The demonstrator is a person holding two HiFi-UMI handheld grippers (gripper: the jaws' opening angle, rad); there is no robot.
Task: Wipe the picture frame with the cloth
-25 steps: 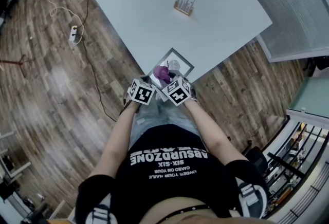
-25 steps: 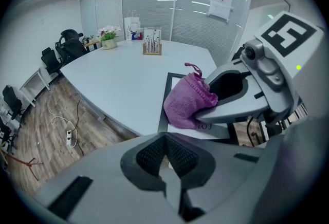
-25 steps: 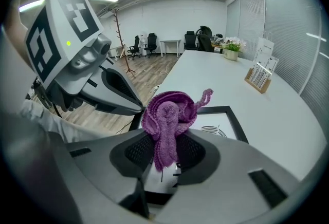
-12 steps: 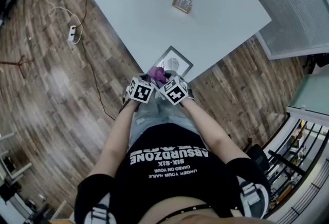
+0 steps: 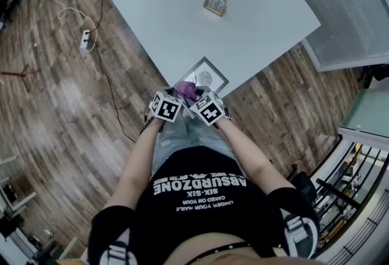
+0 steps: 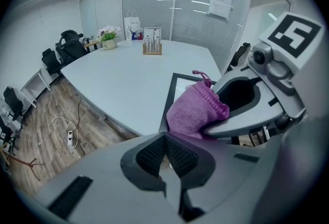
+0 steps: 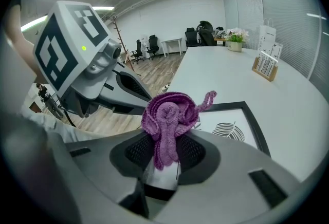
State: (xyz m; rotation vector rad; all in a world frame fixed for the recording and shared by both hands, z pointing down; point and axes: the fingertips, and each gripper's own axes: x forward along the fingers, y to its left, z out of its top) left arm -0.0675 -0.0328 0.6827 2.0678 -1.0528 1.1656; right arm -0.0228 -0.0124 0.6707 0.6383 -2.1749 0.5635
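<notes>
The picture frame (image 5: 203, 76) lies flat at the near corner of the white table (image 5: 200, 20); it is dark-rimmed with a white print, also seen as the picture frame (image 7: 234, 120) and the picture frame (image 6: 180, 89). A purple knitted cloth (image 7: 167, 120) is bunched between the jaws of my right gripper (image 7: 165, 152), which is shut on it. The cloth (image 5: 186, 89) hangs over the frame's near end. My left gripper (image 6: 165, 153) is shut with nothing in it, close beside the right gripper (image 5: 206, 107). In the left gripper view the cloth (image 6: 196, 110) shows just ahead, to the right.
A small wooden holder (image 5: 217, 5) with cards stands mid-table. A potted plant (image 7: 235, 39) and a paper bag (image 6: 132, 28) are at the far end. Office chairs (image 6: 64, 51) and a power strip (image 5: 87, 39) with cable lie on the wooden floor to the left.
Both grippers and the cloth have shifted slightly left and toward the frame's near end since a second ago; little movement in the last half second.
</notes>
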